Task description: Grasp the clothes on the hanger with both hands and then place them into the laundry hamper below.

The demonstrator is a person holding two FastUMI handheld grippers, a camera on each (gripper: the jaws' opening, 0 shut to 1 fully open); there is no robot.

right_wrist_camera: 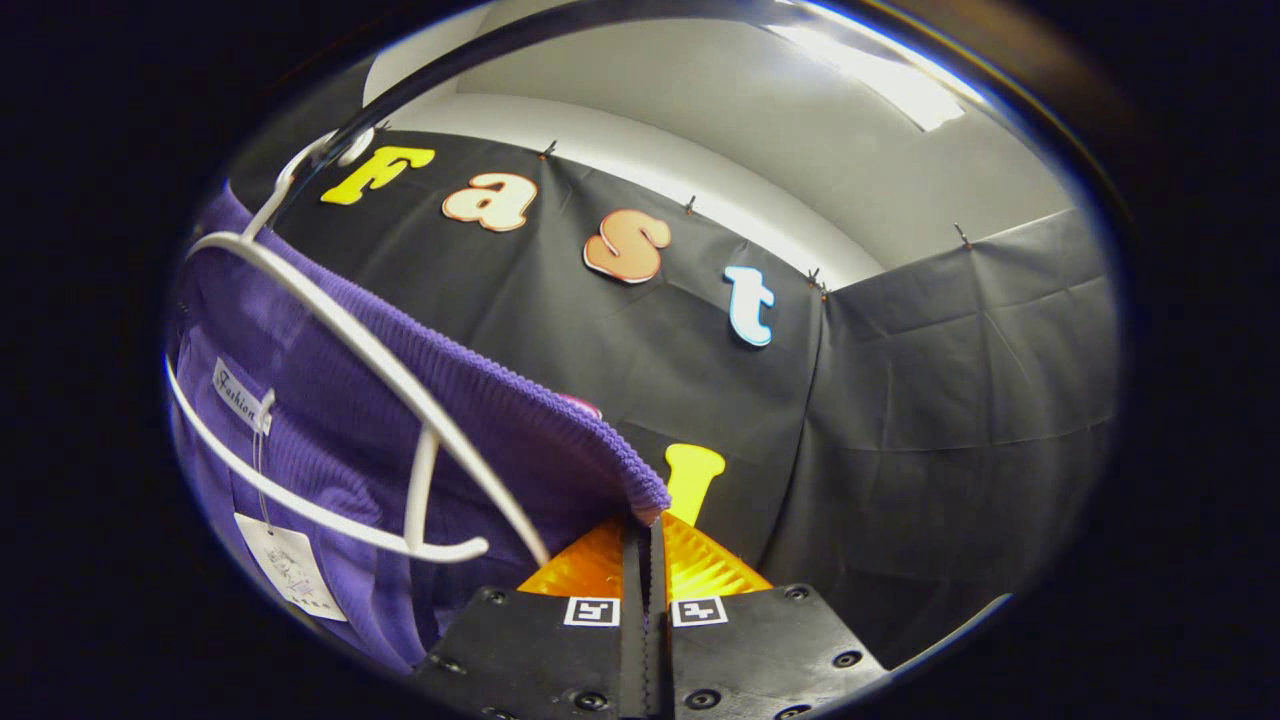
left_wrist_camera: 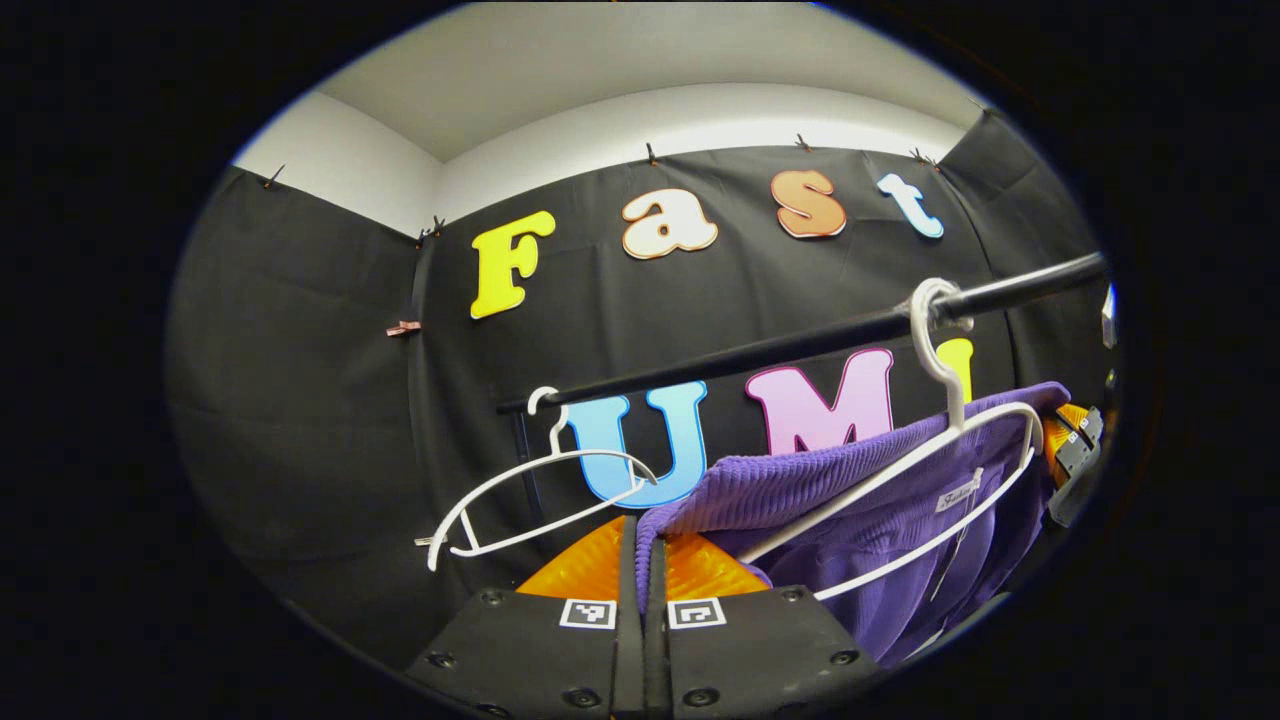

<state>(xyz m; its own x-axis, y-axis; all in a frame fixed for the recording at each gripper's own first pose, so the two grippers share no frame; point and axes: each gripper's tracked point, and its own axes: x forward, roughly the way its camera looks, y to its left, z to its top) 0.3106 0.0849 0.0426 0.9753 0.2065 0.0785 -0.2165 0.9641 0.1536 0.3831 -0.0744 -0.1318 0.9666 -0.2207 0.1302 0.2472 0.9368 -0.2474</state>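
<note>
A purple ribbed garment (left_wrist_camera: 900, 500) hangs on a white hanger (left_wrist_camera: 950, 440) hooked over a black rail (left_wrist_camera: 800, 345). In the left gripper view my left gripper (left_wrist_camera: 643, 535) is shut on the garment's near shoulder edge, the cloth pinched between its orange fingers (left_wrist_camera: 585, 565). The right gripper (left_wrist_camera: 1075, 450) shows small at the garment's far end. In the right gripper view the same purple garment (right_wrist_camera: 340, 440) drapes over the white hanger (right_wrist_camera: 380, 360), and my right gripper (right_wrist_camera: 645, 530) is shut on its shoulder tip, its orange fingers (right_wrist_camera: 700, 565) closed on the knit edge.
An empty white hanger (left_wrist_camera: 530, 495) hangs on the rail to the left of the garment. White tags (right_wrist_camera: 285, 565) dangle inside the garment's neck. Black cloth walls close the booth behind and to both sides.
</note>
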